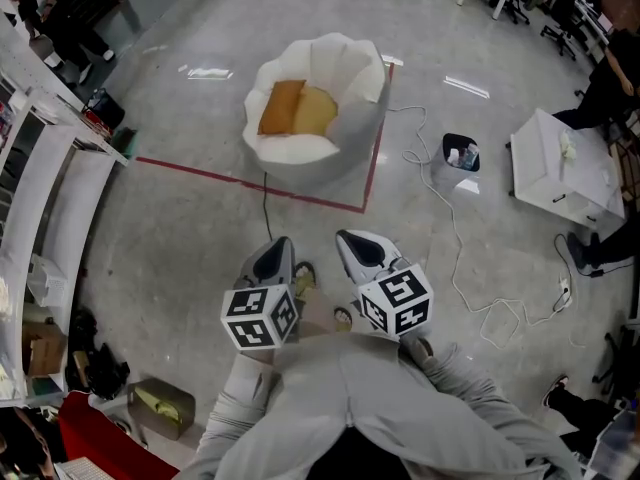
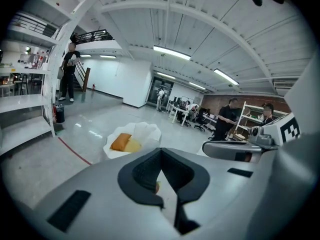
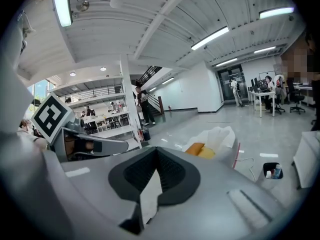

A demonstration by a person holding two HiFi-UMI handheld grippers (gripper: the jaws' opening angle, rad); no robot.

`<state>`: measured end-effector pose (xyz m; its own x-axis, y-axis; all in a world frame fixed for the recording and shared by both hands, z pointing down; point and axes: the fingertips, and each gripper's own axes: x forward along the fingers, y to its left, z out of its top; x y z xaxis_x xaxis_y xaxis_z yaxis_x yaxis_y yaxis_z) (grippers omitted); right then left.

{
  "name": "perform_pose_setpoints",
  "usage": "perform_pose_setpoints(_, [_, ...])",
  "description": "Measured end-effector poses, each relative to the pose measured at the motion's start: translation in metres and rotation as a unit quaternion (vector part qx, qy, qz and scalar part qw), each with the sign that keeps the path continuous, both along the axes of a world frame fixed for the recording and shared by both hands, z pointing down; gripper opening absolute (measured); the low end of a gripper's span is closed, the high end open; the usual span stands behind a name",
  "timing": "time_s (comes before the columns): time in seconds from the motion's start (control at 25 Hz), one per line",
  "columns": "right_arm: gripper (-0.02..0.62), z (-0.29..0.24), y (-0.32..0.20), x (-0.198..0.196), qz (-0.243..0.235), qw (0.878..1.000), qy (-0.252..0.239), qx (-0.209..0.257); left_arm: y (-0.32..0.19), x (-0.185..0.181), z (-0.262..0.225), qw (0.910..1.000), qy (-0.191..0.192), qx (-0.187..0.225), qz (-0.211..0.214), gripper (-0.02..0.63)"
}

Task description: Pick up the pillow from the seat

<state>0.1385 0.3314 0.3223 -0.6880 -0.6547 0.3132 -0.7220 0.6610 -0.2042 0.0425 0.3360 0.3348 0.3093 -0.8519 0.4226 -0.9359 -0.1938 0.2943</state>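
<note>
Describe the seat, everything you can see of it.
The seat is white and soft-looking, with a tall scalloped back like petals and a low rounded front. It stands upright on the grey floor, inside a corner marked in red tape. An orange pillow and a yellow pillow lie side by side in its hollow.

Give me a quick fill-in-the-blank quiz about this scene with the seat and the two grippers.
1. The orange pillow lies in the white seat beside a ___ cushion.
2. The tape line on the floor in front of the seat is ___.
3. The right gripper is held far short of the seat, and its jaws are ___, with nothing between them.

Missing words: yellow; red; shut
</note>
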Motion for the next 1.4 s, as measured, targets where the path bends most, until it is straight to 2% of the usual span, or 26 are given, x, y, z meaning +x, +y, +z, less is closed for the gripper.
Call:
perform_pose_setpoints(0.44, [-0.002, 0.010, -0.039, -0.022, -0.024, 1.000, 0.010, -0.007, -0.044, -0.029, 0.007, 0.9996, 0.006, 0.000, -0.028, 0.003])
perform_pose_setpoints(1.04, [-0.002, 0.003, -0.172, -0.061, -0.017, 1.000, 0.017, -0.007, -0.174, -0.075, 0.011, 0.9996, -0.005, -0.015, -0.025, 0.003])
perform_pose_setpoints(1.4, [-0.002, 0.008, -0.264, -0.112, -0.018, 0.999, 0.028, -0.016, -0.258, -0.127, 0.021, 0.9991, -0.006, -0.035, -0.021, 0.003])
